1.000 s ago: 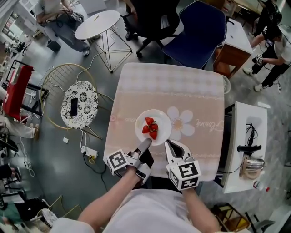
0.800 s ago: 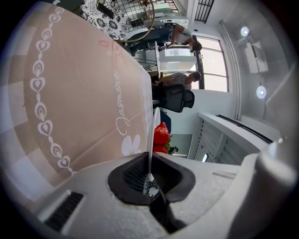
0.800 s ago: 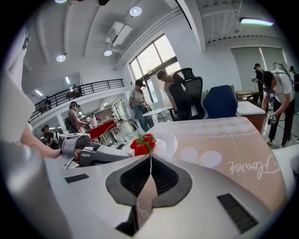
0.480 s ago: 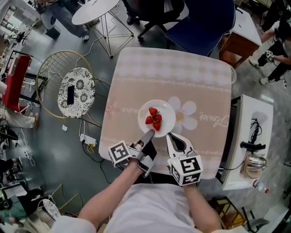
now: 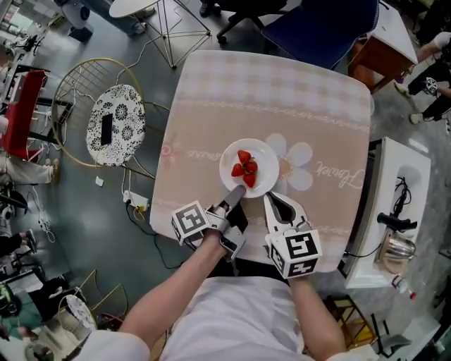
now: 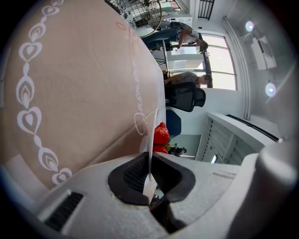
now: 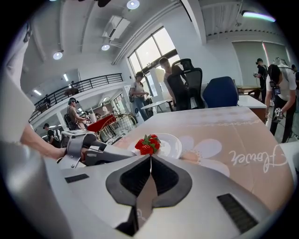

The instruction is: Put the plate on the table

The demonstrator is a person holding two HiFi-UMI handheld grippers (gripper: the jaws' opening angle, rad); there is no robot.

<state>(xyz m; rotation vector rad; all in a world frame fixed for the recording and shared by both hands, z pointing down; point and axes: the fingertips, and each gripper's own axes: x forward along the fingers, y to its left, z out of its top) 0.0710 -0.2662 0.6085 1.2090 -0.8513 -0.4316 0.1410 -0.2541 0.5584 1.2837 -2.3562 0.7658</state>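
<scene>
A white plate (image 5: 262, 156) carrying strawberries (image 5: 246, 166) lies low over the pink tablecloth of the table (image 5: 211, 106), left of a printed flower; contact with the cloth I cannot tell. My left gripper (image 5: 237, 192) is rolled on its side and shut on the plate's near-left rim. In the left gripper view the plate (image 6: 152, 135) stands edge-on between the pads of that gripper (image 6: 149, 168), strawberries (image 6: 160, 135) beyond. My right gripper (image 5: 271, 199) is shut, its tips at the plate's near-right rim. Its own view shows the right gripper (image 7: 150, 158) closed before the plate (image 7: 170, 144).
Both grippers reach in over the table's near edge. A blue chair (image 5: 324, 21) stands at the far side. A wire chair with a patterned seat (image 5: 115, 125) is on the left, and a white side table with a kettle (image 5: 396, 247) on the right. People (image 5: 437, 63) stand far right.
Both grippers and the plate have sunk towards the tablecloth together. The left grip on the rim is unchanged, and the right jaws stay closed.
</scene>
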